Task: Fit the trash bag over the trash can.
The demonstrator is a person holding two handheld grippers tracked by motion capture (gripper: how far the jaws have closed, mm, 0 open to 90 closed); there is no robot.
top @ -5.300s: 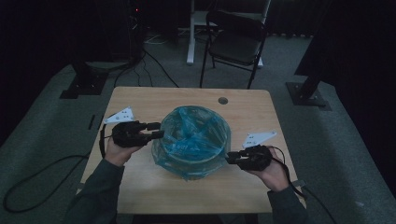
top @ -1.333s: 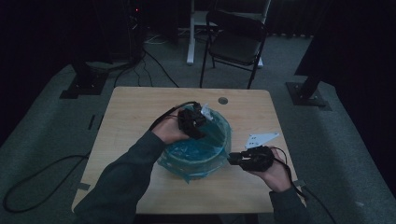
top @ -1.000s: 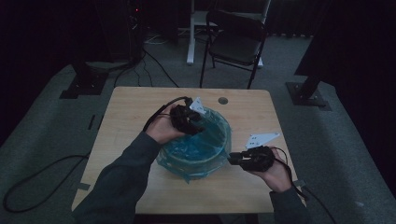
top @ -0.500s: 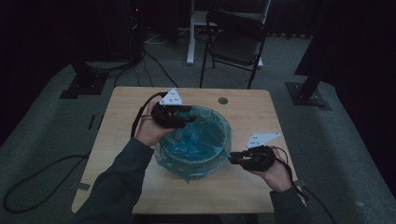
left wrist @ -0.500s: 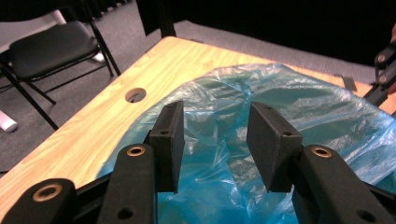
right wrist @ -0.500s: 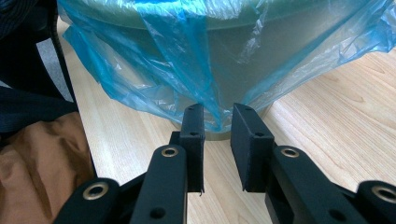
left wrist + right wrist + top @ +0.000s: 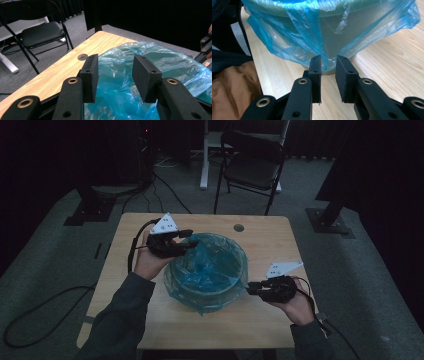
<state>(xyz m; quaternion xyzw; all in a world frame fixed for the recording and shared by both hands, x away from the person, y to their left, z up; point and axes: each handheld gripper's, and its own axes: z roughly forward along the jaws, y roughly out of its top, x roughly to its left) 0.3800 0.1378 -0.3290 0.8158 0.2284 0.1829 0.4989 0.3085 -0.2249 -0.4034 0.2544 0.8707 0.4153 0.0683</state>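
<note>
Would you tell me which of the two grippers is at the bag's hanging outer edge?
The right gripper, low at the blue bag's hanging edge; the left gripper is above the rim.

We note both forearms in dark grey-green long sleeves (image 7: 120, 320). Left gripper (image 7: 115, 75): black body, two flat rectangular black pads (image 7: 91, 75) on angular black arms, brass-ringed screw holes along each arm, small dark screw heads on the pad mounts. A light grey three-cornered plate (image 7: 165, 224) with small dark dots sits on top; a black cable (image 7: 134, 247) trails off it. Right gripper (image 7: 328, 75): same black build, brass rings, and its own plate (image 7: 283, 268).
</note>
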